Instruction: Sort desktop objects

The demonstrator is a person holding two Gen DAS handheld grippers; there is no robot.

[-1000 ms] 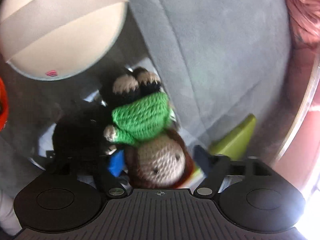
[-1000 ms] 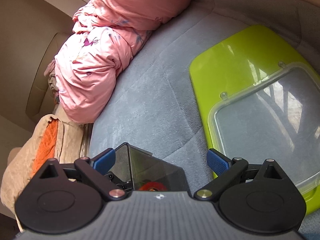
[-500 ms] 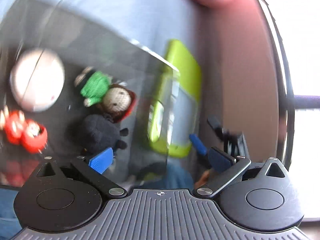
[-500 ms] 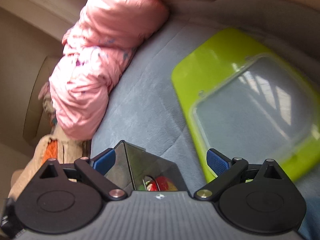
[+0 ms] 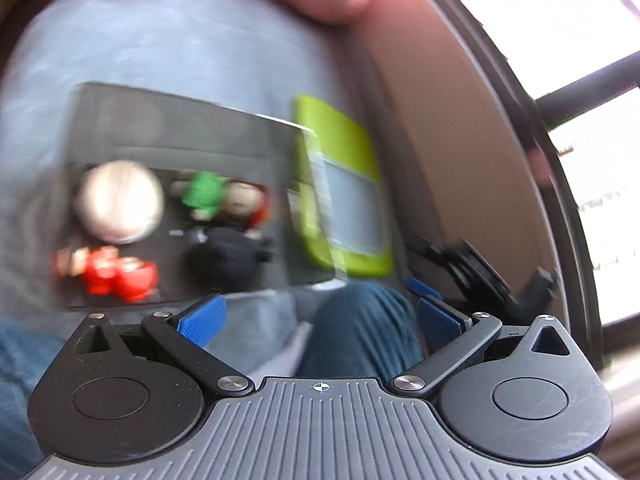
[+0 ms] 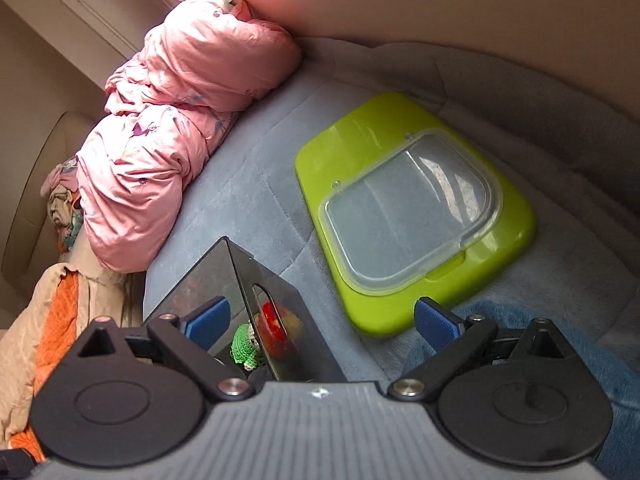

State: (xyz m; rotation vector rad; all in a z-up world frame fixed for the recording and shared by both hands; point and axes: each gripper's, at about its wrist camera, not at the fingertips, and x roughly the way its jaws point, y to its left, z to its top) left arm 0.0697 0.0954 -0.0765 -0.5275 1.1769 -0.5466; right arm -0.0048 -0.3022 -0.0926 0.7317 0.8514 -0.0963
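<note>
Toys lie inside a dark tinted box [image 5: 120,120] that rests on a grey-blue plush cover [image 5: 180,40]. In the blurred left wrist view, going left to right, a red toy [image 5: 116,276] sits at the near left of the box floor, a round cream-white ball [image 5: 120,202] just beyond it, then a crochet doll in green [image 5: 206,194] with a tan head and red trim, and a black plush toy [image 5: 228,260] nearer than the doll. Right of the box, just beside its wall, a lime-green lid with a clear panel [image 5: 348,200] lies flat on the cover. Knees in blue jeans [image 5: 360,328] show at the near edge.

The left gripper [image 5: 320,316] hangs above the near edge of the box, jaws spread wide with nothing between them.

In the right wrist view a pink quilt [image 6: 180,120] is bundled at the far left. The right gripper [image 6: 320,314] is also spread wide and holds nothing, with the box corner just ahead of it and the green lid to the right.
</note>
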